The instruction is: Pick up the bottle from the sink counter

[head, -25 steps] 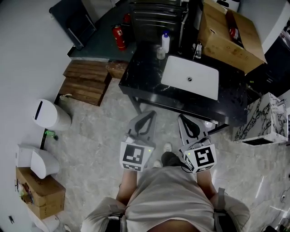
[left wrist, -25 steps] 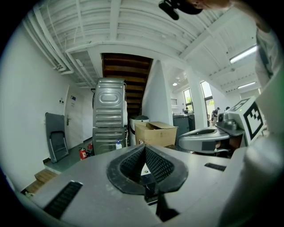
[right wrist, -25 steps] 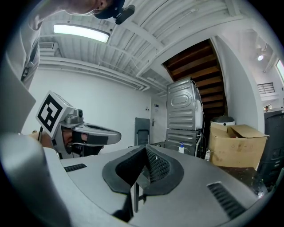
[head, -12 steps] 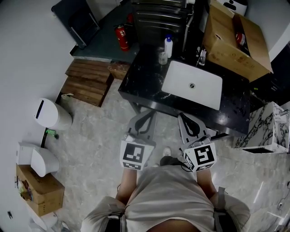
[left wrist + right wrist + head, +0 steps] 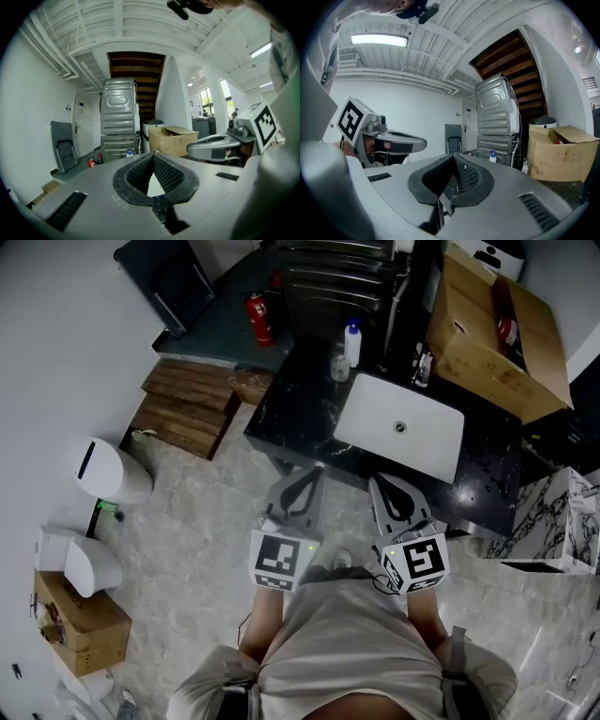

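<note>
head view has both tools held low and close to the person's body, short of the sink, probably because the reach is not yet under way. the left hand-held gripper is clenched on nothing, and the right hand-held gripper is clenched and empty too. the bottle, white with a blue cap, stands upright on the dark surface beyond the sink's far left corner, just beside a small clear jar. right of the sink, an open cardboard box holds a red item; the basin holds nothing.
</note>
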Demonstrator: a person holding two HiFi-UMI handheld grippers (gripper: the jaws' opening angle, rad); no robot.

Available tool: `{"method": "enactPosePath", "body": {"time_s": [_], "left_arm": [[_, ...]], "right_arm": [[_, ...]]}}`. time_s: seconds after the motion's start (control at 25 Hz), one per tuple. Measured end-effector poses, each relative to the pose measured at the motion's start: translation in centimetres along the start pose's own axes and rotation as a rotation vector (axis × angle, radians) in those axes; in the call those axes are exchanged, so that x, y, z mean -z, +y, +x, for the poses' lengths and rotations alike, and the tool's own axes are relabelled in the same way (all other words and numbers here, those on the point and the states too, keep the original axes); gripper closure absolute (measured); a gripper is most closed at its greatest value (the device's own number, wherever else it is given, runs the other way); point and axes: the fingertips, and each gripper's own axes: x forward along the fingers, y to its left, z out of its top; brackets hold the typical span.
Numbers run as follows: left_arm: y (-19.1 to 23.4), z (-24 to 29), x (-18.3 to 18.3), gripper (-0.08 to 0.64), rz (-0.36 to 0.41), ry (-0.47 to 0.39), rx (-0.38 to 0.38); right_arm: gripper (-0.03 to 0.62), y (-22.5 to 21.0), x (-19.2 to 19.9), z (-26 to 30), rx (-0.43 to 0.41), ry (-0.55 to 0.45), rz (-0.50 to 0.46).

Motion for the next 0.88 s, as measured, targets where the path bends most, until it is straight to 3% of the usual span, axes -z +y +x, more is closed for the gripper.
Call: {"method": "enactPosePath", "body": {"time_s": [0.44, 0.88], "left_arm": [[1.0, 2.0, -0.5, 0.558, 0.010, 0.006, -0.030], [3.6, 5.2, -0.3, 0.558, 0.000, 0.006, -0.023]], "right_arm": [[0.597, -1.3, 0.2, 2.3, -0.052, 0.008, 0.021], [0.597, -3.0, 0.0, 5.7, -0.046, 0.018, 0.011]]}}
